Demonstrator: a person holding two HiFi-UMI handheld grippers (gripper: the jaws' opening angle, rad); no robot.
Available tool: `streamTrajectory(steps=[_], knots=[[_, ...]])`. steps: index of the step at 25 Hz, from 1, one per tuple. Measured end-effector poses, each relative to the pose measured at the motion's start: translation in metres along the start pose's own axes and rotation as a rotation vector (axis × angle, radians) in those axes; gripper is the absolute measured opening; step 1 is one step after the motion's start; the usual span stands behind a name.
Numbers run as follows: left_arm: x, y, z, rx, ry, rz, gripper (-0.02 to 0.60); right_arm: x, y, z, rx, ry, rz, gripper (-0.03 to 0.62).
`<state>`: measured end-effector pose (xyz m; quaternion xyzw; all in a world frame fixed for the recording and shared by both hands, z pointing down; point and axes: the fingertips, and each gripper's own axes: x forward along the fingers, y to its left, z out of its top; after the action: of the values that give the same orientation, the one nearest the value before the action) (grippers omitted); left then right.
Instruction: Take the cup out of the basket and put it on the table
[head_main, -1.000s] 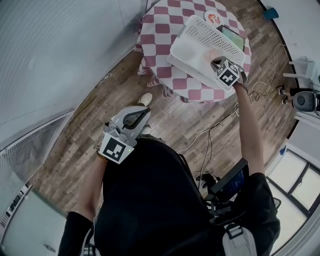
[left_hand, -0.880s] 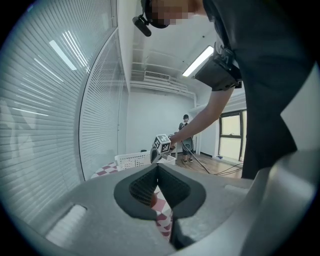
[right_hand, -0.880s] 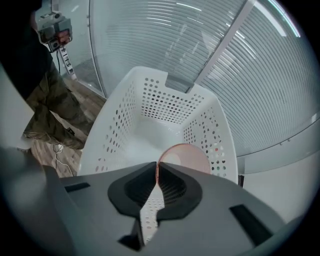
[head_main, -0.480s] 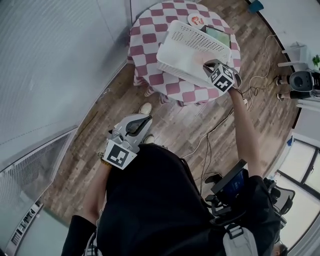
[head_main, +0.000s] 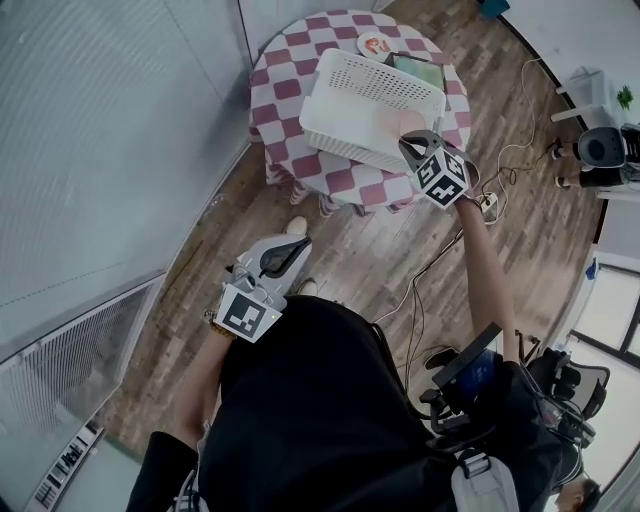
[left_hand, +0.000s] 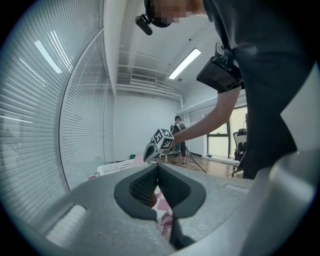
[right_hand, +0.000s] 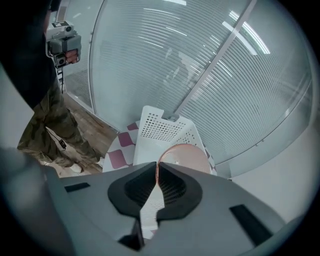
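1. The cup (right_hand: 182, 157) is seen at the lower middle of the right gripper view, over the basket (right_hand: 160, 127). In the head view, the cup (head_main: 398, 124) lies at the right end of the basket (head_main: 350, 90), near the top of the frame. Whether its base is clear of the basket floor cannot be told.
2. The right gripper (right_hand: 156, 167) is closed on the cup, and the thin rim is seen running edge-on into the narrow gap between the jaws.
3. The left gripper (left_hand: 158, 167) is held at the left centre of the head view, well apart from the tabletop (head_main: 285, 80). Its jaws are brought together with nothing between them.
4. The cup is judged light, thin-walled and stiff, probably smooth pale-pink plastic. It is likely slippery rather than fragile. A rim pinch is the natural hold, though the cup may be expected to tilt or swing under it.
5. The basket is white rigid plastic, rectangular with rounded corners. Its walls are pierced by rows of small round holes.
6. The tabletop is round and covered by a draped red-and-white checked cloth, which is judged a soft, slightly yielding landing place.
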<state>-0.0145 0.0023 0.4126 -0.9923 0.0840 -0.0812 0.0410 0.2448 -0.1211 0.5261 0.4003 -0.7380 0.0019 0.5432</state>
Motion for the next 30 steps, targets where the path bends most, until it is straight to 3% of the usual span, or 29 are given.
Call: streamTrajectory(steps=[17, 30], knots=[[0.005, -0.049, 0.017, 0.045, -0.012, -0.093, 0.006, -0.100, 0.045, 0.017, 0.158, -0.185, -0.138, 0.021], [-0.004, -0.070, 0.034, -0.114, -0.061, -0.098, 0.006, -0.157, 0.099, 0.028, 0.379, -0.363, -0.183, 0.021]])
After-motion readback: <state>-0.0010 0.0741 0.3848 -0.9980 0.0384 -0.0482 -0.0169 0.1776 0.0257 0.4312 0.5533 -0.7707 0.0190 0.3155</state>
